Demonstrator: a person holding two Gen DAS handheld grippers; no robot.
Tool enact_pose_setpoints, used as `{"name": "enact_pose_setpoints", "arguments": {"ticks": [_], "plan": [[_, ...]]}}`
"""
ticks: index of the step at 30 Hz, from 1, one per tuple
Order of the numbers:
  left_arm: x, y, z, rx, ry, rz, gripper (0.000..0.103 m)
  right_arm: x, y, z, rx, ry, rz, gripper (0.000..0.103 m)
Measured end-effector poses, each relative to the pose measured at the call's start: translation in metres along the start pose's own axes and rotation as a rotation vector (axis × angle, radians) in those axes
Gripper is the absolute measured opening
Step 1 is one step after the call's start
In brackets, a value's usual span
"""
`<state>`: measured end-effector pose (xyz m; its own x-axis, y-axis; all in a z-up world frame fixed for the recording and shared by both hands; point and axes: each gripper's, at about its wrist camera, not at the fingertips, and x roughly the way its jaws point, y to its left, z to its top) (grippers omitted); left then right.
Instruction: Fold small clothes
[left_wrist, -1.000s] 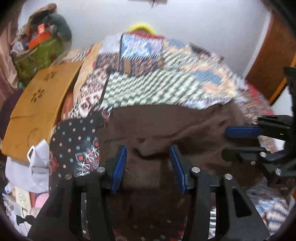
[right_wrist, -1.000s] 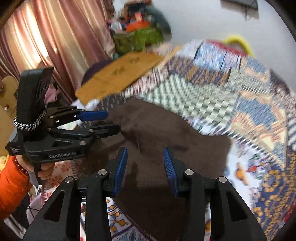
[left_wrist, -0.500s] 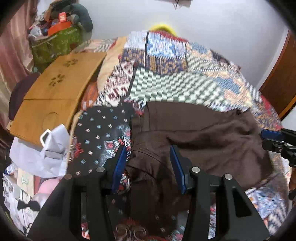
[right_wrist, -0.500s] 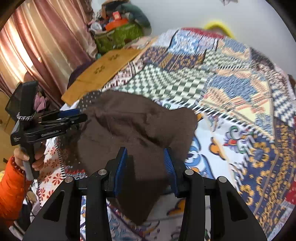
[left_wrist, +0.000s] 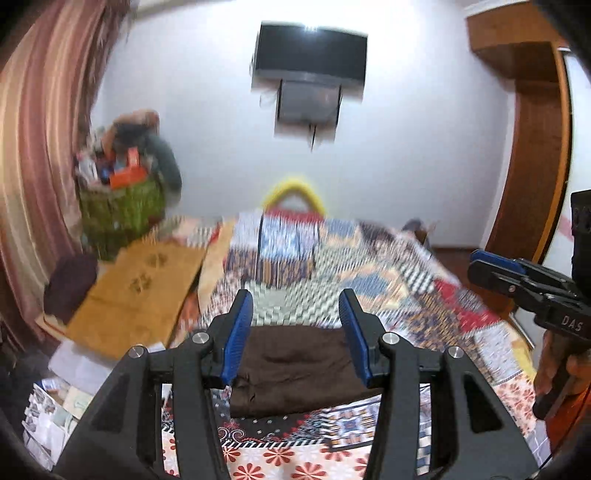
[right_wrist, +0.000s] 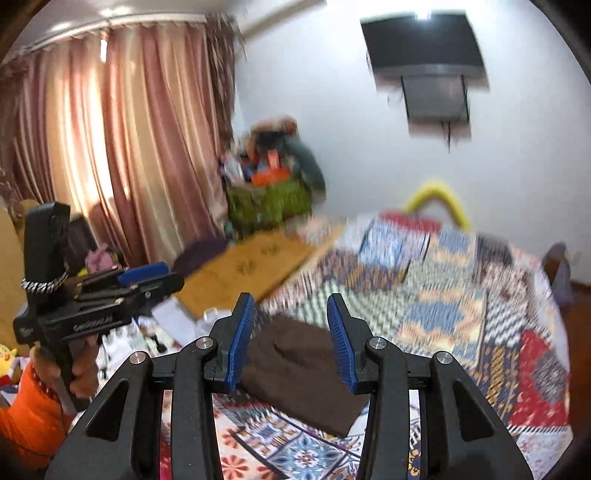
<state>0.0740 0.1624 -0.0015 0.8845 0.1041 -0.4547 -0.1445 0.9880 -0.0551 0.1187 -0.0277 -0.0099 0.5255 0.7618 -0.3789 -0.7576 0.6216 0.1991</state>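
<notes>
A dark brown garment (left_wrist: 295, 369) lies folded into a compact rectangle on the patterned bedspread (left_wrist: 369, 266). It also shows in the right wrist view (right_wrist: 299, 373). My left gripper (left_wrist: 295, 314) is open and empty, raised above and behind the garment. My right gripper (right_wrist: 291, 317) is open and empty, also lifted clear of the garment. The right gripper shows at the right edge of the left wrist view (left_wrist: 517, 280); the left gripper shows at the left of the right wrist view (right_wrist: 110, 291), held by a hand in an orange sleeve.
A wooden board (left_wrist: 136, 291) lies at the bed's left side. A green basket of clutter (left_wrist: 122, 206) stands in the corner by pink curtains (right_wrist: 110, 147). A TV (left_wrist: 310, 55) hangs on the wall. A wooden door (left_wrist: 532, 155) is at right.
Both grippers have lifted up and back from the brown garment and tilted toward the wall. The garment, spread and rumpled before, now lies as a compact folded rectangle.
</notes>
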Motion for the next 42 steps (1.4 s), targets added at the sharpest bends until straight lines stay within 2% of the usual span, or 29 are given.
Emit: {"name": "enact_pose_setpoints", "arguments": {"ticks": [4, 7, 8, 9, 10, 11, 13, 14, 16, 19, 42], "plan": [[-0.051, -0.02, 0.001, 0.029, -0.113, 0.03, 0.048, -0.04, 0.019, 0.001, -0.001, -0.101, 0.007, 0.037], [-0.078, -0.031, -0.003, 0.033, -0.171, 0.054, 0.049, -0.061, 0.035, -0.005, -0.024, -0.143, -0.033, 0.038], [-0.085, -0.034, -0.006, 0.032, -0.186, 0.062, 0.05, -0.065, 0.039, -0.007, -0.033, -0.149, -0.049, 0.043], [-0.09, -0.036, -0.008, 0.029, -0.193, 0.062, 0.056, -0.067, 0.042, -0.009, -0.036, -0.153, -0.057, 0.047], [-0.093, -0.039, -0.009, 0.028, -0.197, 0.059, 0.065, -0.069, 0.044, -0.011, -0.037, -0.156, -0.065, 0.057], [-0.096, -0.042, -0.011, 0.031, -0.2, 0.059, 0.068, -0.07, 0.047, -0.013, -0.038, -0.161, -0.076, 0.068], [-0.104, -0.047, -0.015, 0.045, -0.216, 0.073, 0.077, -0.071, 0.047, -0.015, -0.043, -0.17, -0.104, 0.08], [-0.106, -0.048, -0.016, 0.046, -0.221, 0.073, 0.081, -0.071, 0.049, -0.016, -0.046, -0.171, -0.117, 0.085], [-0.109, -0.049, -0.018, 0.039, -0.228, 0.062, 0.095, -0.071, 0.049, -0.016, -0.044, -0.168, -0.126, 0.089], [-0.116, -0.051, -0.02, 0.04, -0.25, 0.076, 0.103, -0.076, 0.05, -0.017, -0.039, -0.176, -0.15, 0.103], [-0.113, -0.053, -0.026, 0.037, -0.245, 0.072, 0.103, -0.078, 0.05, -0.023, -0.034, -0.153, -0.189, 0.103]]}}
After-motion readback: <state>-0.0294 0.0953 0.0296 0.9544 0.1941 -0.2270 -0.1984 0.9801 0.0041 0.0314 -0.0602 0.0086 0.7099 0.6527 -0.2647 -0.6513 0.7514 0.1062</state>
